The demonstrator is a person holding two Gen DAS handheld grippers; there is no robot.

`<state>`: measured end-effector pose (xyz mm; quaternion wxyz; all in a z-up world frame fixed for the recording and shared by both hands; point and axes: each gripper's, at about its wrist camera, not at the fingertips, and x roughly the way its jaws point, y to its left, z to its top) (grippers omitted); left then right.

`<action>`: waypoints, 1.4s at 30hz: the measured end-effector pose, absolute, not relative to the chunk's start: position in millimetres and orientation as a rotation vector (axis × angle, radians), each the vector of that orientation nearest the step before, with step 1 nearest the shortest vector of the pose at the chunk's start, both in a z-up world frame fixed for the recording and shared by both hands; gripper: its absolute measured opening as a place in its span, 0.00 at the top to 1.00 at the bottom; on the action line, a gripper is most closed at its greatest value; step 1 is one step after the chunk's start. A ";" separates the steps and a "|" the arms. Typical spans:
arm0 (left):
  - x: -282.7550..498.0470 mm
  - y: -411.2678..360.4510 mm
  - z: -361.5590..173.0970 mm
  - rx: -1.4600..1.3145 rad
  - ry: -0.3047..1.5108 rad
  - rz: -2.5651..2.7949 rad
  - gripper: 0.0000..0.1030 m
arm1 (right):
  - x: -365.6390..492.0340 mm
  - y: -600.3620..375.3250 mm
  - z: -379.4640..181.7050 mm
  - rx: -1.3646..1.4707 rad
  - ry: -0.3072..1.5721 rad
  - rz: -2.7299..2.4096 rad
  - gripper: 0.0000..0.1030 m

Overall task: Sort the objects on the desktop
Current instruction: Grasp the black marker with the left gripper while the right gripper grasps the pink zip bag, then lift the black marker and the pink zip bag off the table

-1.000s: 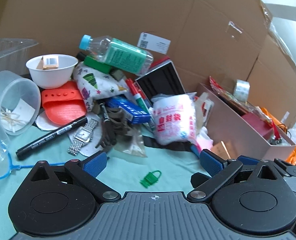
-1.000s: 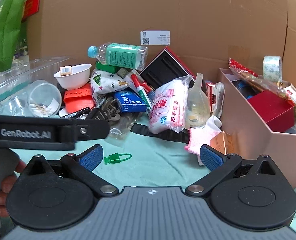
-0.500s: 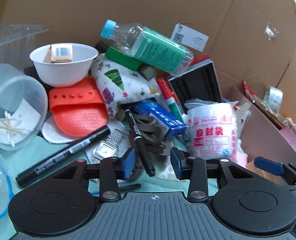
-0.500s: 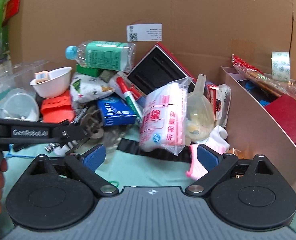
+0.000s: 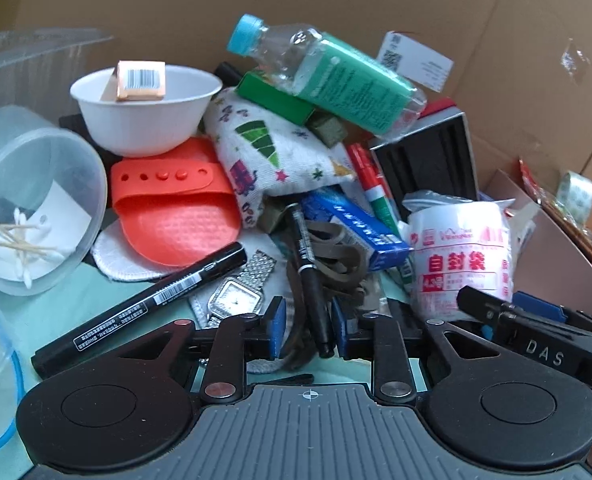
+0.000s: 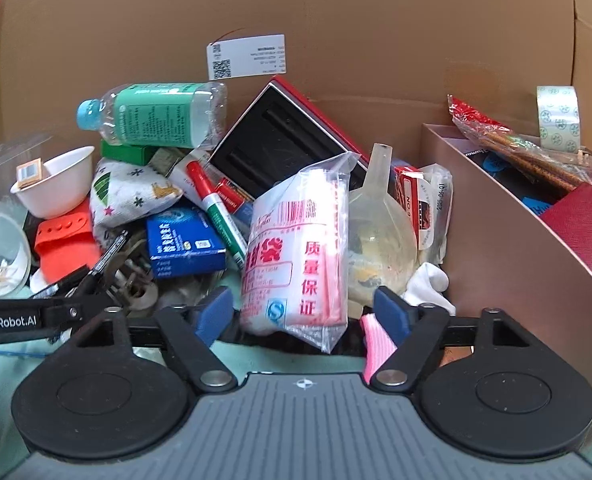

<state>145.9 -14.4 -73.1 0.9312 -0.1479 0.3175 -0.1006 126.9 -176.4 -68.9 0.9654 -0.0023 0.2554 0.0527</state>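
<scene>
A pile of desktop objects lies against a cardboard wall. In the left wrist view my left gripper (image 5: 307,327) has its jaws narrowed around the lower end of a thin black pen (image 5: 310,280); a small gap shows on each side. A thick black marker (image 5: 144,304) and a silver watch (image 5: 238,294) lie just left of it. In the right wrist view my right gripper (image 6: 302,308) is open, its blue pads either side of the bottom of a white and red bag of zip bags (image 6: 296,248). The left gripper's finger (image 6: 36,318) shows at the left edge.
A white bowl (image 5: 144,112), orange rubber pad (image 5: 172,212), patterned pouch (image 5: 272,160), green-labelled bottle (image 5: 328,72), blue box (image 6: 184,240), red-green marker (image 6: 216,208), clear funnel (image 6: 376,232) and black tray (image 6: 280,148) crowd the pile. A pink-brown box (image 6: 516,240) stands right. A clear tub of cotton swabs (image 5: 28,216) stands left.
My left gripper moved forward into the pile and narrowed its jaws around the thin black pen. My right gripper moved forward until its open jaws flank the bag of zip bags.
</scene>
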 end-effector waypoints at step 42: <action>5.3 -45.0 -71.8 -0.137 0.693 -0.376 0.50 | 38.4 -181.6 -43.4 0.023 0.516 0.256 0.24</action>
